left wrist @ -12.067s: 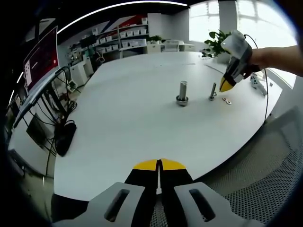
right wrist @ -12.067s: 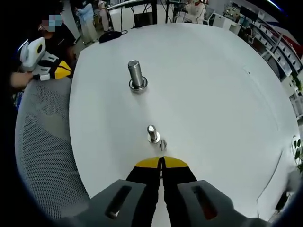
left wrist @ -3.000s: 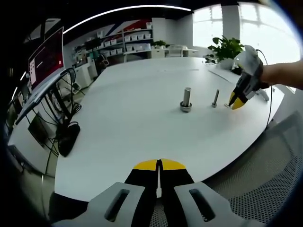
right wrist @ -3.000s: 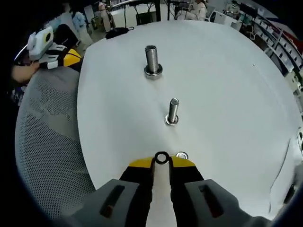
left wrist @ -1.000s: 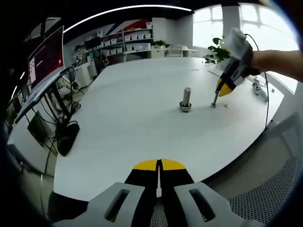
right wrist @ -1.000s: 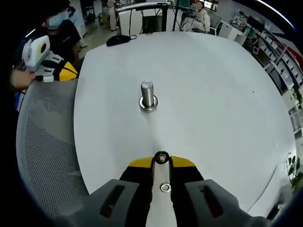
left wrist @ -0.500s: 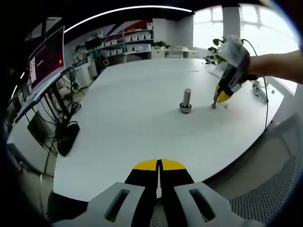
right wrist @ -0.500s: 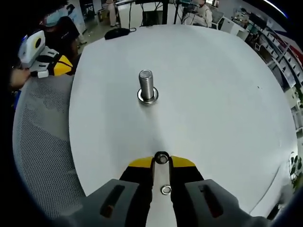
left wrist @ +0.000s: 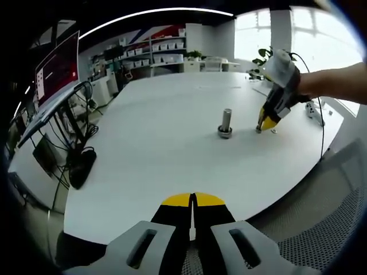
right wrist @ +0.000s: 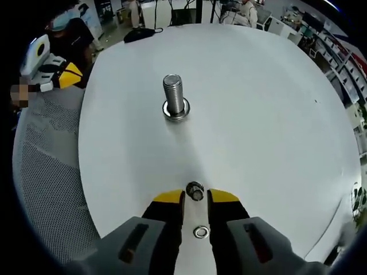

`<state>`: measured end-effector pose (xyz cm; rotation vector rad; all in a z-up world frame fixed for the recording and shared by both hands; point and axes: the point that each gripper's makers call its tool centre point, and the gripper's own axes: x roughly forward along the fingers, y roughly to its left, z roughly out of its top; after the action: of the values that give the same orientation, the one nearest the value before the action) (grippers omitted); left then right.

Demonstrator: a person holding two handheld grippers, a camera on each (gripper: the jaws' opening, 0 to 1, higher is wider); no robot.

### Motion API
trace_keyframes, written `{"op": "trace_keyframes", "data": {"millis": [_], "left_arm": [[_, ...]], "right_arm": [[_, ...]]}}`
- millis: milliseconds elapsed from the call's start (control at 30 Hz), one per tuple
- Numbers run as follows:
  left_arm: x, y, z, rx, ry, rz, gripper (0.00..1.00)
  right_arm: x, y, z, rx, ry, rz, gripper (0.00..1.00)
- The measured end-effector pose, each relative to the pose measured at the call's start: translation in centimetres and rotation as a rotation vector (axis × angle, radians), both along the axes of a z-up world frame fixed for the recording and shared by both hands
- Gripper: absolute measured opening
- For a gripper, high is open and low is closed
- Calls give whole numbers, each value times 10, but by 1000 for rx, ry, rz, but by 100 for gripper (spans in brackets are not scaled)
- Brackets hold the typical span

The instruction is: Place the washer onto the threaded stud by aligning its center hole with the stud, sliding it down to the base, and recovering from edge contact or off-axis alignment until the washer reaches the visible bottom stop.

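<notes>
My right fingers (right wrist: 195,201) stand parted around the stud (right wrist: 195,191) top, washer (right wrist: 195,186) released there; left fingers (left wrist: 193,201) closed, empty.

Small stud (left wrist: 258,128) — largely hidden behind the right tool (left wrist: 265,122); washer at its top (right wrist: 195,189) too small to tell if seated. Table (right wrist: 258,114) — far edge cut off.
</notes>
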<state>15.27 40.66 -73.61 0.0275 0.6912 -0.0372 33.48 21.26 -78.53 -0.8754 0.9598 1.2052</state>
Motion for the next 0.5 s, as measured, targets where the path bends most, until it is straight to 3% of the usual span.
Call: {"op": "trace_keyframes", "data": {"millis": [500], "left_arm": [[-1, 0, -1, 2, 5, 1, 0]], "right_arm": [[-4, -16, 12, 45, 13, -46, 21]]}}
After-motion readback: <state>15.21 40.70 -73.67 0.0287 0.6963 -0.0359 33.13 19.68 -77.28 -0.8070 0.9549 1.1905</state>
